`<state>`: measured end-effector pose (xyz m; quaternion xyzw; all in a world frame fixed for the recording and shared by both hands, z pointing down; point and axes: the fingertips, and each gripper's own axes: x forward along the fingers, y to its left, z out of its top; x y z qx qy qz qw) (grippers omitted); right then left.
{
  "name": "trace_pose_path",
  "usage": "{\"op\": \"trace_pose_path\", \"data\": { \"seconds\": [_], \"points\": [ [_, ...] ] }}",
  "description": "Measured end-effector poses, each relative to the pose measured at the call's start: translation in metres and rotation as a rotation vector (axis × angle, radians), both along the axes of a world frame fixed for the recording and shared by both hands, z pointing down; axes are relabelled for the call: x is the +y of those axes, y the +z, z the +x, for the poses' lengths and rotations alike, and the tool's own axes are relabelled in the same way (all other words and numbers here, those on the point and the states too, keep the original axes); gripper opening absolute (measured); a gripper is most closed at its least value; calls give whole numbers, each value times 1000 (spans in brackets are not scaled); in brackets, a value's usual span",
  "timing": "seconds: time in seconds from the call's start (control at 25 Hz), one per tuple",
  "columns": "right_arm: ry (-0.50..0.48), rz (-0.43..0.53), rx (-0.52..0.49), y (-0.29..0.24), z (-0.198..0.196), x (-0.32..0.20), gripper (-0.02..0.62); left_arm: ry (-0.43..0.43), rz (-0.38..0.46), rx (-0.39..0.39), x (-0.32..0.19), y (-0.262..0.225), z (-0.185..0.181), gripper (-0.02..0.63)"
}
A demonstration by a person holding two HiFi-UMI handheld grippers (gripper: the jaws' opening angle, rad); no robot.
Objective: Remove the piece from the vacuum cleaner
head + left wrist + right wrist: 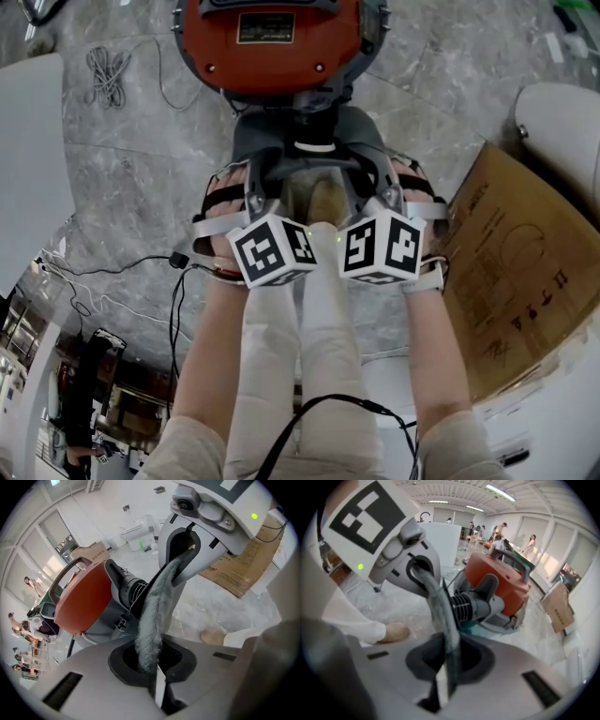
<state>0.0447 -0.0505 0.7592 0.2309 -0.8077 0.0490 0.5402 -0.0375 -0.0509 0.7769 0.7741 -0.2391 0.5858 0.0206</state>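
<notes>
An orange vacuum cleaner (272, 47) stands on the marble floor, its grey front and black ribbed hose socket (131, 592) facing me. A grey fuzzy strip (154, 616) runs from one gripper to the other just in front of that socket. My left gripper (255, 187) is shut on one end of the strip, which enters between its jaws (152, 667). My right gripper (375, 190) is shut on the other end (440, 616), pinched between its jaws (450, 667). The two grippers sit side by side, close together. Where the strip joins the vacuum is hidden.
A flattened cardboard box (516, 272) lies at the right beside a white appliance (562, 122). A coiled cable (108, 75) and black wires (141, 267) lie on the floor at the left. My legs and a shoe (323, 202) are below the grippers.
</notes>
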Motion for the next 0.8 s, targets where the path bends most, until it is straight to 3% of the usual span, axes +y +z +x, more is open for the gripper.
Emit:
{"op": "trace_pose_path", "data": {
  "seconds": [0.4,0.8],
  "points": [
    [21,24,2,-2,1,6,34,-23,1,16,9,-1,-1,34],
    [102,40,-33,-3,1,6,31,-26,0,63,9,-1,0,34]
  ]
}}
